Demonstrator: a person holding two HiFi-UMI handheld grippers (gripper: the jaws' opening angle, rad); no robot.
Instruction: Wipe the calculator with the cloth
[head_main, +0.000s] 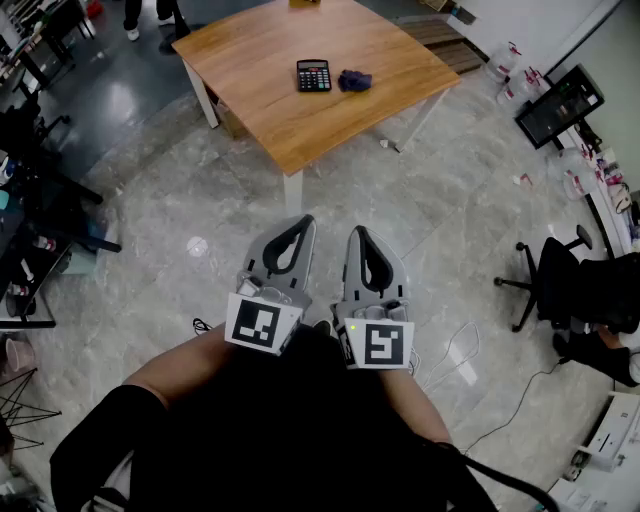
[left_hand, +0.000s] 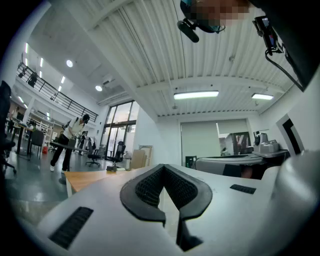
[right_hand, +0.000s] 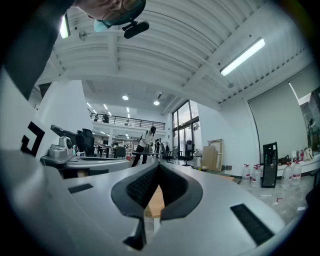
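Grey and shut empty, your left tool (head_main: 303, 220) and right tool (head_main: 358, 232) sit side by side close to your body, each with its jaws together. Beyond them stretches the marbled floor (head_main: 200, 210). Farther off, on the wooden surface (head_main: 300, 135), the black calculator (head_main: 313, 75) lies just beside the dark purple cloth (head_main: 354, 80), not touching it, well apart from both tools.

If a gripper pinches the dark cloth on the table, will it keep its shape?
Probably not: the cloth lies bunched in a soft heap, so it likely flops. No bigger than the calculator, it seems light.
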